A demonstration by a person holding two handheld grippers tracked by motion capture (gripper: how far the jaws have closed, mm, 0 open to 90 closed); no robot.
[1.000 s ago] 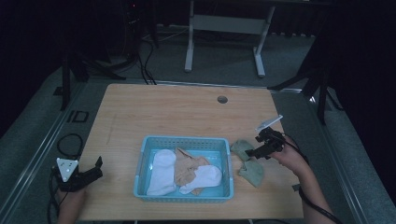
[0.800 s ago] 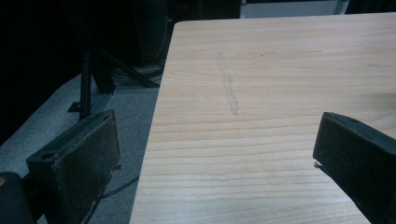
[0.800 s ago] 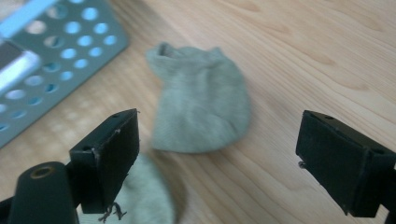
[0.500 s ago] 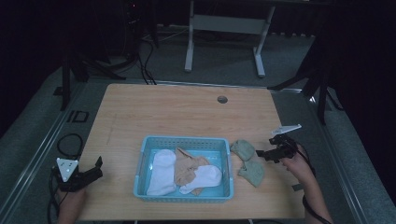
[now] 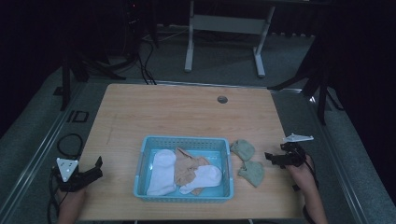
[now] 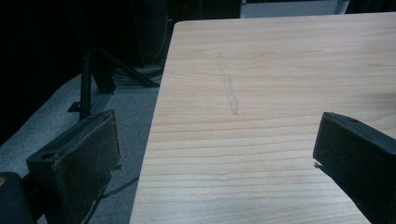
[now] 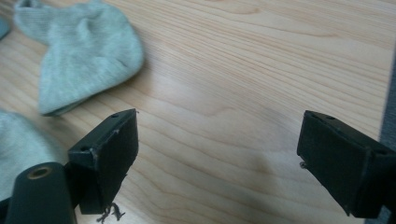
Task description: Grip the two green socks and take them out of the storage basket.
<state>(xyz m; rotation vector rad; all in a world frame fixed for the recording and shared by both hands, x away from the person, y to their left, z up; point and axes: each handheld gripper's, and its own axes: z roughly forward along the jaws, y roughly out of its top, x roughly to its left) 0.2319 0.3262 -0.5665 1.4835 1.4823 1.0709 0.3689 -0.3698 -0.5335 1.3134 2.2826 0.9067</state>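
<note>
Your right gripper [image 5: 273, 157] sits near the right edge of the table [image 5: 177, 112], jaws spread wide with nothing between them. In the right gripper view the pads [image 7: 112, 154] are flat black blocks with worn, chipped edges, a short frayed thread hanging off the near one, and bare pale wood between them.

Two grey-green socks lie just beyond those jaws, between your gripper and the basket. The far sock [image 5: 243, 149] is rumpled and rounded; up close [image 7: 86, 51] it shows a fine ribbed knit and a soft folded toe. The near sock [image 5: 252, 172] lies flatter, touching or nearly touching the first; you cannot tell which from above. Neither is gripped.

The light blue basket [image 5: 183, 141] is rectangular plastic with perforated walls. Inside it lie a white sock [image 5: 161, 171], a tan sock [image 5: 187, 168] crumpled in the middle, and a second white sock [image 5: 205, 177] overlapping the tan one.

Your left gripper [image 5: 95, 168] rests at the table's left front corner, well apart from the basket, jaws wide open and empty. Its view shows coarse-textured pads [image 6: 88, 161] over straight-grained wood with a faint scuff line.
</note>
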